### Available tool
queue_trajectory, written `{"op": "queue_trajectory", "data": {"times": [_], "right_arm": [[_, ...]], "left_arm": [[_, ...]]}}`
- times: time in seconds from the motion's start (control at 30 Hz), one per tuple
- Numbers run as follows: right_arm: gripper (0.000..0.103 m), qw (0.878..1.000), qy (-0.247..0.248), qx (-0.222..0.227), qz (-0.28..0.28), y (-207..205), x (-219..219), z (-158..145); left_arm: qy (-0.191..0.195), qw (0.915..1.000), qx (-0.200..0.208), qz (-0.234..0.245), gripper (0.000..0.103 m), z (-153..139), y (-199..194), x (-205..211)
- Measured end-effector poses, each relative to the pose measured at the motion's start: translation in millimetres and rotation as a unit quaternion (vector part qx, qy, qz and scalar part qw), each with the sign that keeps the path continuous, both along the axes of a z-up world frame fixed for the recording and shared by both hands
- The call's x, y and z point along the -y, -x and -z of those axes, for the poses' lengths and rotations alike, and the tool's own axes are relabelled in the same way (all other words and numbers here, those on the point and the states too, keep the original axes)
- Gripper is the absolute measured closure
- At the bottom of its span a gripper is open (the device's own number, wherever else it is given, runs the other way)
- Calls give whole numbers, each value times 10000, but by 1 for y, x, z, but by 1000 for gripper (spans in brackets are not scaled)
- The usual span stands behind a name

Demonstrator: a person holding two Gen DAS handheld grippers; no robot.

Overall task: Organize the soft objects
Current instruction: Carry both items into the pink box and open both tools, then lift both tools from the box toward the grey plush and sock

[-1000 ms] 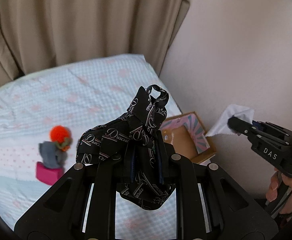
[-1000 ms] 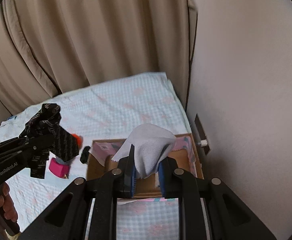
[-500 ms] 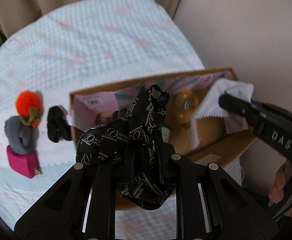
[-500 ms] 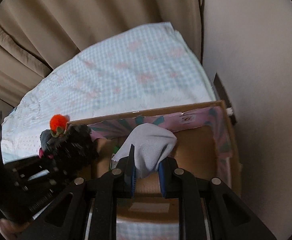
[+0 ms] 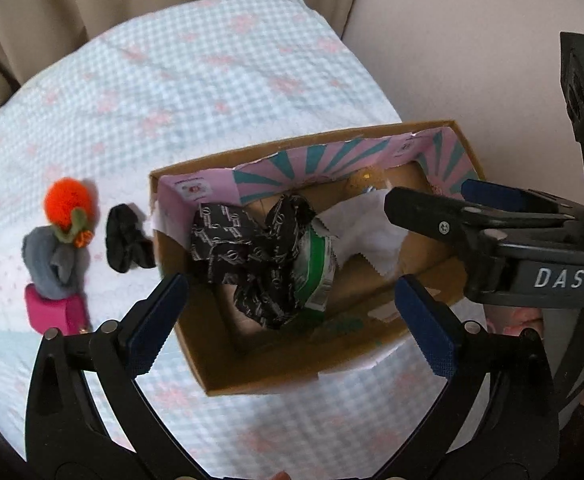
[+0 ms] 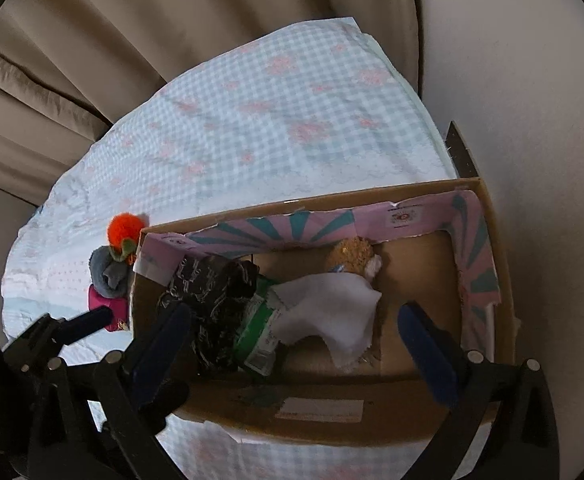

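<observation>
A cardboard box (image 5: 300,376) (image 6: 332,420) with pink and teal lining stands on the checked bed. Inside lie a black printed scarf (image 5: 252,252) (image 6: 212,304), a white cloth (image 5: 368,232) (image 6: 332,308), a green packet (image 5: 312,268) (image 6: 258,332) and a tan plush (image 6: 352,256). My left gripper (image 5: 292,324) is open and empty above the box's near side. My right gripper (image 6: 300,344) is open and empty above the box; it also shows in the left wrist view (image 5: 432,208).
Left of the box on the bed (image 5: 212,80) sit an orange pompom (image 5: 68,200) (image 6: 126,228), a grey soft item (image 5: 52,264) (image 6: 106,272), a pink block (image 5: 54,312) and a small black item (image 5: 126,240). Curtains stand behind; a wall is at the right.
Both grippers opened over the box. The black scarf dropped from the left gripper and the white cloth dropped from the right gripper; both now lie inside the box.
</observation>
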State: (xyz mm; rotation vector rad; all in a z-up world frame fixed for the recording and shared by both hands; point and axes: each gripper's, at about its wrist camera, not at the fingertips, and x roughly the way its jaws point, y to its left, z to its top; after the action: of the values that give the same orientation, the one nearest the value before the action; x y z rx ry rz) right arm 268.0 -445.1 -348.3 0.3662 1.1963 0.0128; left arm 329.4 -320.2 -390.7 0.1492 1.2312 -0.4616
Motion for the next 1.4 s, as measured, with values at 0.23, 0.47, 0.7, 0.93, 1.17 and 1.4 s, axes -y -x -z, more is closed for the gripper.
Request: {"op": "queue_trajectory", "data": {"times": [0.23,0.47,0.7,0.93,1.17,1.4], "right_arm": [[0,9998,131,180,-9,12,-3,-17],[0,9984,321,474,-9,29,-14,-56],[0,9927,700,985,-27,53,-35,-117],[0,9816,916,1677,-78,94,-68,-185],[0,9678,1210,2203,-158,132,-107,-234],[0,9574,1484,2476,99,171,-147,-262]], "left_arm": [[61,9998,204,48,1,-20,10,-1],[63,9980,617,97,1,-58,33,-8],[220,9939,1081,-26,1,-112,58,-33],[379,9851,1653,-268,1,-175,94,-73],[545,9739,2118,-603,1,-222,137,-132],[609,9639,2458,-824,1,-244,173,-195]]}}
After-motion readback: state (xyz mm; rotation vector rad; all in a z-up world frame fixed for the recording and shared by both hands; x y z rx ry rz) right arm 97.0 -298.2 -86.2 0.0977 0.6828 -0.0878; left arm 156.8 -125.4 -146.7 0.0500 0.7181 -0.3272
